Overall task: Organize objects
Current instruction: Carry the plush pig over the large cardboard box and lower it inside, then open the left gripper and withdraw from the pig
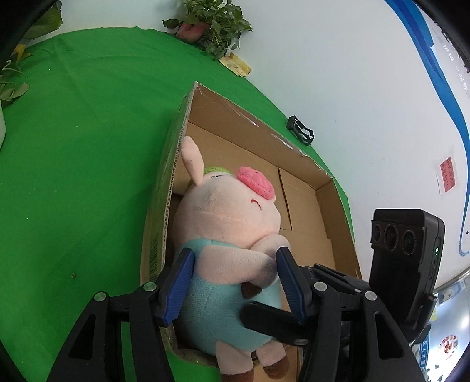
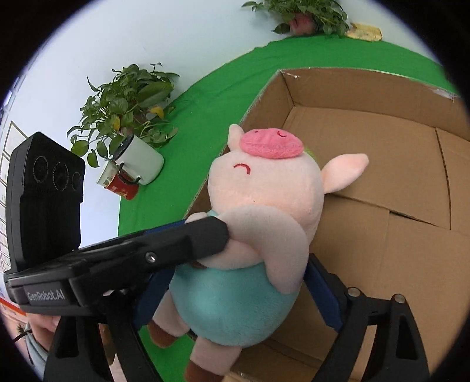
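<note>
A plush pig (image 1: 229,211) with a pink snout and teal overalls lies in an open cardboard box (image 1: 176,152), its head toward the far wall and its feet over the near edge. My left gripper (image 1: 235,255) is shut on its body, one blue pad on the teal side and the other on an arm. In the right wrist view the pig (image 2: 264,191) leans over the box (image 2: 367,88). My right gripper (image 2: 238,279) stands open around its teal belly, with its pads a little apart from the plush. The left gripper's black finger (image 2: 191,238) presses on the pig's chest.
The box rests on a green cloth (image 1: 73,161) against a white wall. A potted plant in a white pot (image 2: 141,161) and a red can (image 2: 123,188) stand at the left. Another plant (image 1: 211,26), a yellow packet (image 1: 236,64) and a black clip (image 1: 301,130) lie along the far edge.
</note>
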A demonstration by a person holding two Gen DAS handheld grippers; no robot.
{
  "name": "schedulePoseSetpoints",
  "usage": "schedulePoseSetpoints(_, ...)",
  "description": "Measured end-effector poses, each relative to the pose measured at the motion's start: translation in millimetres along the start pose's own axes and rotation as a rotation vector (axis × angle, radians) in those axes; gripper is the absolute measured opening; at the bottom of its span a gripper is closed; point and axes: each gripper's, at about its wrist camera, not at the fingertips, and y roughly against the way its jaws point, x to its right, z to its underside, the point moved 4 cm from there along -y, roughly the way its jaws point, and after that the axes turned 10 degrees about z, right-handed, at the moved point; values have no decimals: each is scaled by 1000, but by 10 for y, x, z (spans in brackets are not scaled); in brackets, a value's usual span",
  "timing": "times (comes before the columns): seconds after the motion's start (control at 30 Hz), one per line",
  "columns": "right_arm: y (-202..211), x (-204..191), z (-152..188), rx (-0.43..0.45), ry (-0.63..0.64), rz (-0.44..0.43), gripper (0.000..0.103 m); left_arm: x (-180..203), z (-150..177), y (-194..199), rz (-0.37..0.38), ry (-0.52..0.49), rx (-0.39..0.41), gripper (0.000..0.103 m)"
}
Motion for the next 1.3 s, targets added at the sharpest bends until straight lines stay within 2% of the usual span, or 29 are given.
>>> schedulePoseSetpoints(0.1,160,122,82,10,-29,-43,89,2,16,55,-32,-15,12,56)
schedulePoseSetpoints(0.13,183,166,106,10,-36,-26,83,-1,19,71,-45,-18,17,56)
schedulePoseSetpoints(0.17,180,219,114,4,-47,-3,64,3,33,96,-49,-17,18,56)
schedulePoseSetpoints(0.23,134,256,158,-29,-79,-53,49,-4,71,150,-33,-9,24,56)
schedulePoseSetpoints(0.27,125,236,161,-25,-88,-82,46,25,120,185,-29,-7,27,56)
schedulePoseSetpoints(0.43,130,62,119,16,-52,-26,46,198,225,485,-58,-77,83,56)
schedulePoseSetpoints(0.53,183,117,147,19,-80,-8,48,410,306,717,-102,-161,136,57)
schedulePoseSetpoints(0.6,294,91,198,46,-74,56,67,583,383,853,-147,-215,182,67)
schedulePoseSetpoints(0.63,403,92,248,80,-60,134,91,671,411,909,-169,-241,213,76)
schedulePoseSetpoints(0.67,540,101,320,126,-55,189,100,780,474,987,-196,-274,248,82)
schedulePoseSetpoints(0.7,642,98,391,156,-57,210,103,874,549,1057,-240,-310,278,85)
schedulePoseSetpoints(0.77,868,168,637,184,-92,238,103,955,668,1211,-369,-366,321,100)
schedulePoseSetpoints(0.8,981,186,752,206,-106,254,103,1010,743,1264,-415,-396,344,100)
schedulePoseSetpoints(0.87,1219,178,978,271,-131,285,103,1108,918,1326,-441,-434,361,100)
schedulePoseSetpoints(1.03,1700,14,1502,415,-107,349,103,1244,1357,1463,-438,-438,330,100)
schedulePoseSetpoints(1.17,1698,-152,1867,376,-82,263,103,1328,1728,1537,-430,-430,296,100)
schedulePoseSetpoints(1.3,1606,-376,2248,317,-11,248,103,1346,2171,1463,-356,-399,196,100)
